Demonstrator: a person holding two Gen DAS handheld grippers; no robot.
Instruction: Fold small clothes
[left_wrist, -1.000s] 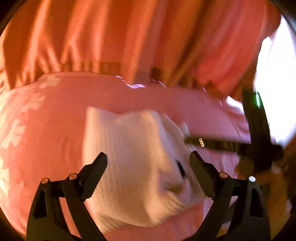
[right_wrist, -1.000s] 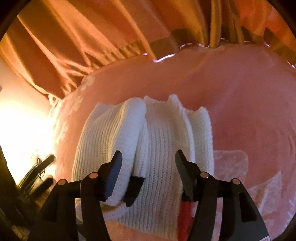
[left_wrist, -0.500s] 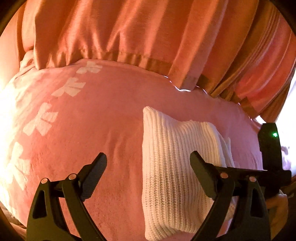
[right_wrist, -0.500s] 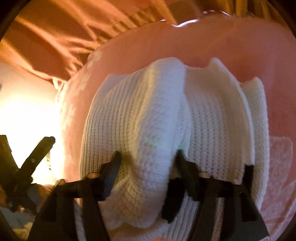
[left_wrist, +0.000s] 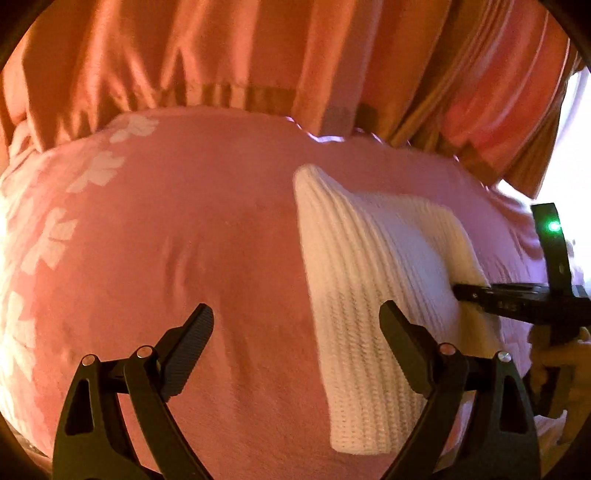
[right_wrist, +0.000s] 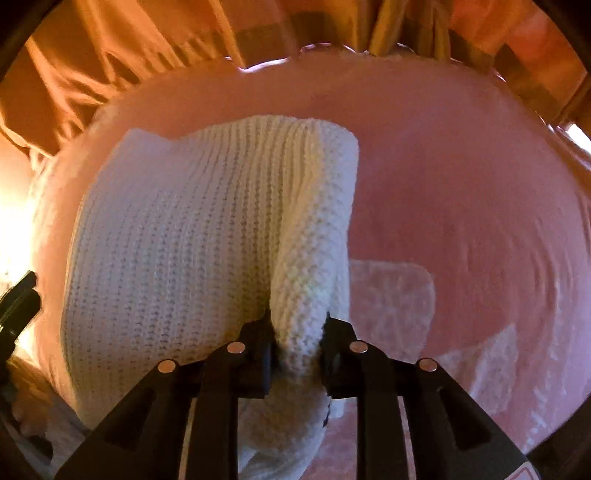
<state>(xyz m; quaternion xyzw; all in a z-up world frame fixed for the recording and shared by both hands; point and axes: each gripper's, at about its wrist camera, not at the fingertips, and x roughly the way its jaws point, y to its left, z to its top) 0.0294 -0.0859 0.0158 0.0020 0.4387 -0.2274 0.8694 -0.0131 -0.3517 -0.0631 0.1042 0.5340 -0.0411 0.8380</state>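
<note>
Right gripper (right_wrist: 297, 341) has clamped the white knit (right_wrist: 192, 258); left gripper (left_wrist: 295, 332) gapes empty.

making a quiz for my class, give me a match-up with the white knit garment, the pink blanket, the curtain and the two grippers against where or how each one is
Things:
1. white knit garment
2. pink blanket
3. orange curtain
4. left gripper
5. right gripper

States:
A. hangs behind the bed
B. jaws wide apart, nothing between them
C. pinched along one fold
D. clamped on knit fabric
E. spread flat, white flower print

Pairs: 1-C, 2-E, 3-A, 4-B, 5-D
</note>
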